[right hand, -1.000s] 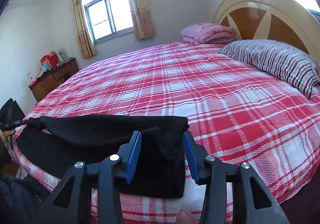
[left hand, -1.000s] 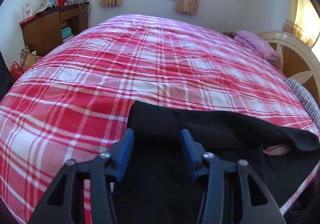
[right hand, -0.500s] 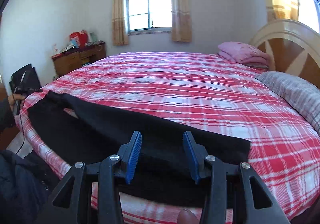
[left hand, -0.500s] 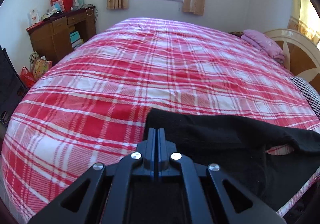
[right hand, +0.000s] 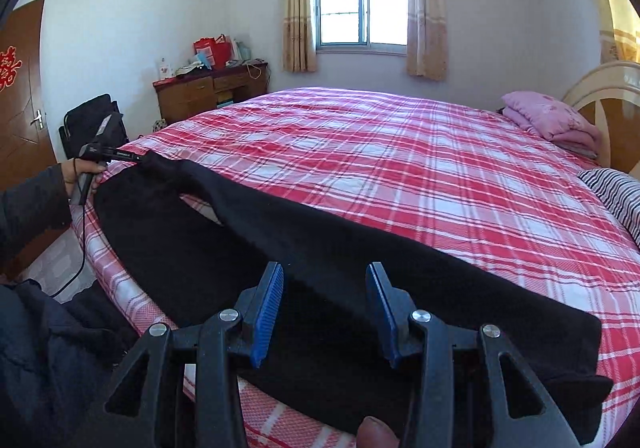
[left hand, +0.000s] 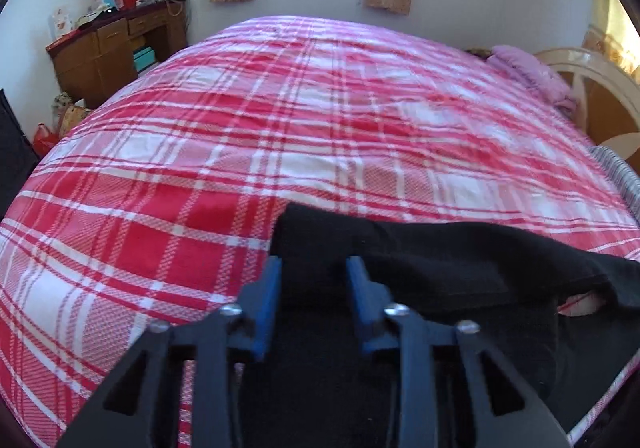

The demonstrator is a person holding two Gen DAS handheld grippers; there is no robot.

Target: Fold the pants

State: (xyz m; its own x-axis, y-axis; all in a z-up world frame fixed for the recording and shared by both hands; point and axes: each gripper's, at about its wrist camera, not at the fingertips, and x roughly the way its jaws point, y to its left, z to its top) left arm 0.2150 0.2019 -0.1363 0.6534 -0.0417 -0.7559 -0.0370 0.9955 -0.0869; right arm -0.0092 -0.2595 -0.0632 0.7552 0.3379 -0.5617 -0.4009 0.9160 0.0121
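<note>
Black pants [right hand: 328,264] lie lengthwise along the near edge of the red plaid bed [right hand: 420,168], one leg folded over the other. In the left wrist view the pants' end [left hand: 400,260] lies just ahead of my left gripper [left hand: 314,268], which is open, its blue pads above the cloth. My right gripper [right hand: 325,280] is open over the pants' middle, holding nothing. The left gripper also shows in the right wrist view [right hand: 110,156], at the pants' far left end.
A wooden desk [right hand: 208,92] with red bags stands by the far wall. A pink folded blanket [right hand: 556,120] and a striped pillow [right hand: 616,192] lie near the headboard [right hand: 608,100]. A dark bag [right hand: 92,124] stands left of the bed.
My left gripper closed on the pants' end half a second ago and has now opened again. The right gripper stayed open and swung left along the pants.
</note>
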